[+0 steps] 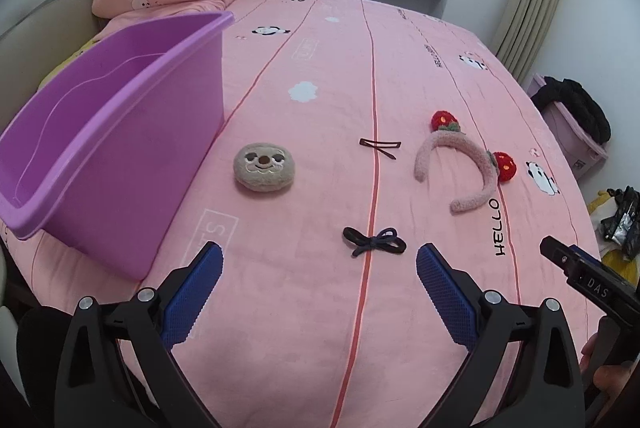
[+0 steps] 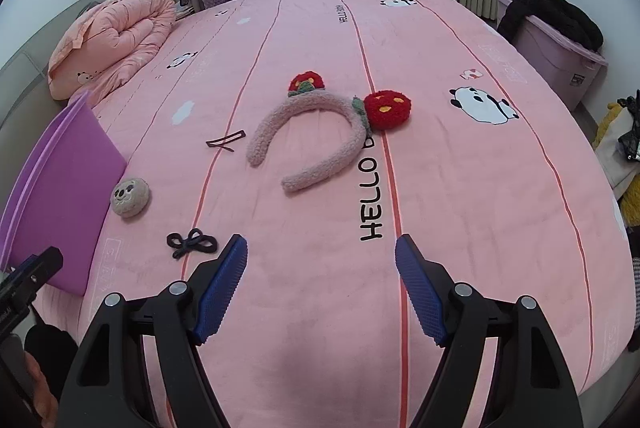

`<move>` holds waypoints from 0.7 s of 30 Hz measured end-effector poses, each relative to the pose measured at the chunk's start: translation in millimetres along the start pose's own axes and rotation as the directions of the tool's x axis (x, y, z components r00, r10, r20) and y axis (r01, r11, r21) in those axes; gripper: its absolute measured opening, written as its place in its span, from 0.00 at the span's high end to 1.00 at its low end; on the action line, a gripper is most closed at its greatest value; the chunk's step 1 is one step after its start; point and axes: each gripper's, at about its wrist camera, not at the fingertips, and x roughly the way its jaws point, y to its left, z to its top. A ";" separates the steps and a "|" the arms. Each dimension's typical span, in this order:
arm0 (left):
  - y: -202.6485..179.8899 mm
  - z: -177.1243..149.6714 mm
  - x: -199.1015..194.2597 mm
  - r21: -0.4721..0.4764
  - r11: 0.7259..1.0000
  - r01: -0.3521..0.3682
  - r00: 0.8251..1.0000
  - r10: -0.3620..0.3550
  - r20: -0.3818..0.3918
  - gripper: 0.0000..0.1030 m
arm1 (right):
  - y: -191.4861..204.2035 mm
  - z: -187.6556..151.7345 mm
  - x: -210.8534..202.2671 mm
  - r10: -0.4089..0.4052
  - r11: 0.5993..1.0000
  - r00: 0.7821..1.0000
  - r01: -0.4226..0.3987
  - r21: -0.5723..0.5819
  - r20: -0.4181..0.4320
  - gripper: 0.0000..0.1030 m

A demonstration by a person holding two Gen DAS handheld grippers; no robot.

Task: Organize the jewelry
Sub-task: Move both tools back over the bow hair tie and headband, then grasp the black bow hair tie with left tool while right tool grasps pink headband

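Both tongs hang over the near edge of a pink bed (image 1: 400, 76), angled down at it, and neither holds anything. The left tongs (image 1: 319, 255) stand wide with bare sheet between the blue pads. The right tongs (image 2: 321, 247) are also apart, a little less wide, and equally empty.

The things to sort all lie loose on the bedspread. A black bow hair tie (image 1: 374, 241) lies just ahead of the left tongs, on a red stripe. Beyond it sits a round plush sloth-face clip (image 1: 264, 168), and near that a thin brown hair clip (image 1: 380, 146). A fluffy pink headband (image 2: 312, 132) with two red strawberry pompoms lies ahead of the right tongs. A purple bin (image 1: 120, 116) stands at the left, apparently empty, and is likely where they belong.

The risks come mostly from the soft surface. The bow tie and the thin clip lie flat against the plush sheet, so pads closing on them could pinch the fabric instead, or slide over and miss. The headband is curved and springy; gripped at one end it may swing or slip out on the way to the bin. The bin's near wall is tall and close to the left tongs, so a low carry could knock it. The two tools are near each other, and reaching across at once could make them collide.
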 end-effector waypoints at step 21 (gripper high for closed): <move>-52.7 -7.6 129.6 0.000 0.999 -0.033 0.983 0.033 -0.181 0.07 | -48.0 64.0 108.1 0.005 0.999 0.997 -0.002 0.045 -0.076 0.29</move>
